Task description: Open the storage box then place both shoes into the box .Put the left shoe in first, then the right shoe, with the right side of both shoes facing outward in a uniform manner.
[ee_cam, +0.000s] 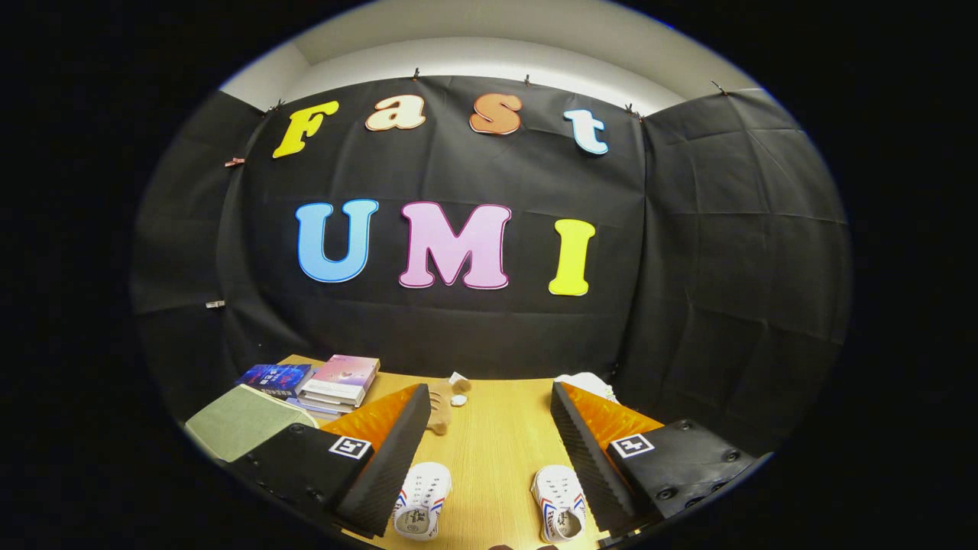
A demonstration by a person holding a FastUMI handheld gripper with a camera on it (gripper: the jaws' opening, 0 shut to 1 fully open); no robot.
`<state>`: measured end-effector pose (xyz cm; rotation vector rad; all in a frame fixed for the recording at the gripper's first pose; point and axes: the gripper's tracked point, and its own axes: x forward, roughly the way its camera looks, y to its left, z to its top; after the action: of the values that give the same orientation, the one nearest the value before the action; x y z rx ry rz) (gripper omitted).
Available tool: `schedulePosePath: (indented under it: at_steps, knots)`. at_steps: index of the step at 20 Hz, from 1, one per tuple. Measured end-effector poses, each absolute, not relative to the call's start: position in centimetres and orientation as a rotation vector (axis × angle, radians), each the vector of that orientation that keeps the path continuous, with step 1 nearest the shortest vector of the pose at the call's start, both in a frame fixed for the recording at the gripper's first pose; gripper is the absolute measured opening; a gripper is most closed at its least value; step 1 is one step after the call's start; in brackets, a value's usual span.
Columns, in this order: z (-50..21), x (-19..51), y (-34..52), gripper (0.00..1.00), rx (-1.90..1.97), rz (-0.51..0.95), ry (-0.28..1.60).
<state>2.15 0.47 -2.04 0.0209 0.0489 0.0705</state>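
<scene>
While the claw (489,451) hangs above the near edge of the pale wooden worktop (497,435) with its fingers spread wide and nothing between them, the task looks barely begun. Both small white canvas shoes with red and blue side stripes lie on the worktop close to its near edge, below and between the two fingers: the left-hand shoe (422,500) just beside the inner face of the left finger, the right-hand shoe (559,513) just beside the inner face of the right one. They lie apart from each other, heels toward the camera, toes pointing toward the far edge. Neither is gripped or touched by the fingers.

The storage box itself is hard to pick out. The flat grey-green fabric-covered object (243,420) at the left edge of the worktop, partly behind the left finger, may be it, but I cannot tell that for sure, nor whether it has a lid that is open or shut. Behind it, near the far left corner, sits a stack of books (336,382); a small tan plush toy (442,409) lies toward the far edge, and a white crumpled thing (587,383) sits beyond the right finger.

By my judgement every step is left: opening the box, then the left shoe, then the right shoe.
</scene>
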Motion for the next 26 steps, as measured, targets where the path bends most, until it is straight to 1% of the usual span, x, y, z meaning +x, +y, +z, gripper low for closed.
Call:
schedulePosePath:
  at_steps: [4, 6, 13, 19, 22, 26]
  knots:
    - [-2.3, 3.3, 0.9, 0.97, 0.048, 0.081, 0.080]
    - [-3.1, 3.9, 1.7, 0.97, 0.075, 0.106, 0.126]
    - [-8.5, 2.8, 10.6, 0.98, 0.305, 0.411, 0.418]
    - [-13.8, -2.6, 19.9, 0.98, 0.513, 0.733, 0.694]
    - [-16.7, -5.9, 23.4, 0.98, 0.578, 0.850, 0.829]
    - [-19.0, -9.0, 26.5, 0.98, 0.645, 0.983, 0.941]
